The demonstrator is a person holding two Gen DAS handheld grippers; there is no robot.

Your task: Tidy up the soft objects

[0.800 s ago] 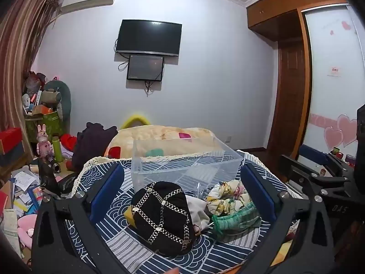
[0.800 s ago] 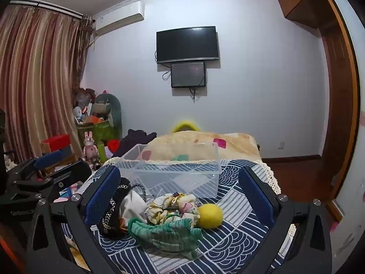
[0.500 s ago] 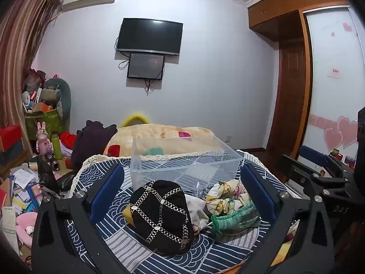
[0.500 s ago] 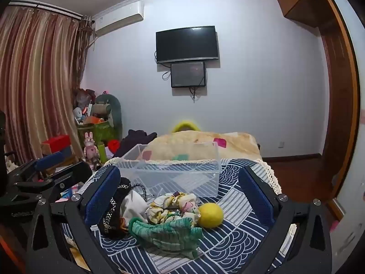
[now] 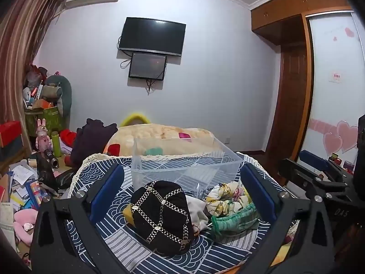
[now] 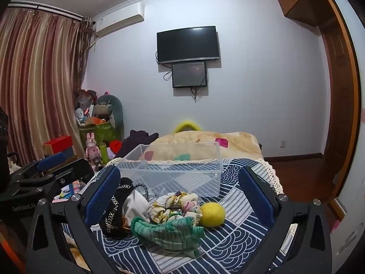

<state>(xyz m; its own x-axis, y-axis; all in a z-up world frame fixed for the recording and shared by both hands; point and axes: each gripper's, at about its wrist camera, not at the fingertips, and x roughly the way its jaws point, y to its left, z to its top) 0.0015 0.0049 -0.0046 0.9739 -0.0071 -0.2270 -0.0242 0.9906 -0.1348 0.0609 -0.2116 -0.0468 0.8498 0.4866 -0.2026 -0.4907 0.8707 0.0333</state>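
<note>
A pile of soft things lies on the blue patterned cloth (image 5: 118, 242) in front of an empty clear plastic bin (image 5: 182, 159). A black hat with gold chain (image 5: 162, 214) is on the left, with a white cloth (image 5: 197, 210), a floral scrunchie (image 5: 224, 196) and a green knit item (image 5: 235, 219) to its right. In the right wrist view the green knit item (image 6: 168, 230), scrunchie (image 6: 176, 205), yellow ball (image 6: 212, 213) and bin (image 6: 173, 166) show. My left gripper (image 5: 182, 187) is open above the hat. My right gripper (image 6: 180, 194) is open around the pile.
A beige blanket (image 5: 159, 137) lies behind the bin. Clutter, papers and a pink bunny figure (image 5: 43, 134) fill the floor at the left. A wooden wardrobe (image 5: 294, 91) stands at the right. A TV (image 6: 188, 44) hangs on the far wall.
Both grippers have shifted only slightly; the objects on the cloth have not moved.
</note>
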